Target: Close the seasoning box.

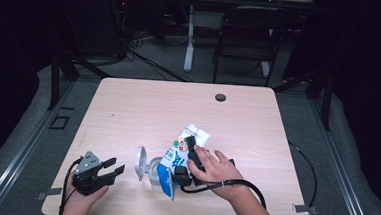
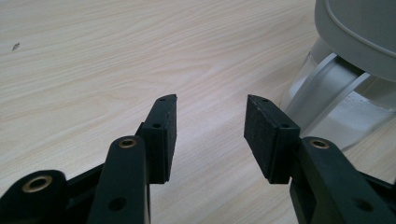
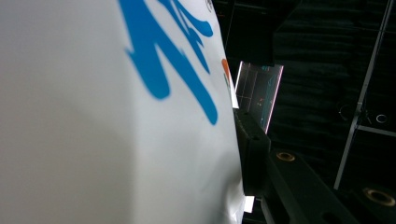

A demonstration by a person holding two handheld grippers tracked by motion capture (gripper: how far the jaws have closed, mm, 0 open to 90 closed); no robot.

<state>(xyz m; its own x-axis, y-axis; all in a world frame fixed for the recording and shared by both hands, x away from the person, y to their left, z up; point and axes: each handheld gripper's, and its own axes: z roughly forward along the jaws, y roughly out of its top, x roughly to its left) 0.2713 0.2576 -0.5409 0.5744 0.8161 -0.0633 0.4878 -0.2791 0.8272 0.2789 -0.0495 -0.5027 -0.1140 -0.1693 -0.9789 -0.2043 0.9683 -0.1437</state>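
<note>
With the right gripper clamped on the tilted carton at table centre-front, keep its spout over the open-lidded container at 9 o'clock, while the left gripper waits, jaws apart, ready to steady it.

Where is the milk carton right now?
In the high view the milk carton is near the table's front middle, tilted over the clear jar and gripped by the right claw.

Black hand-held gripper, brass screws, black cable.
</note>
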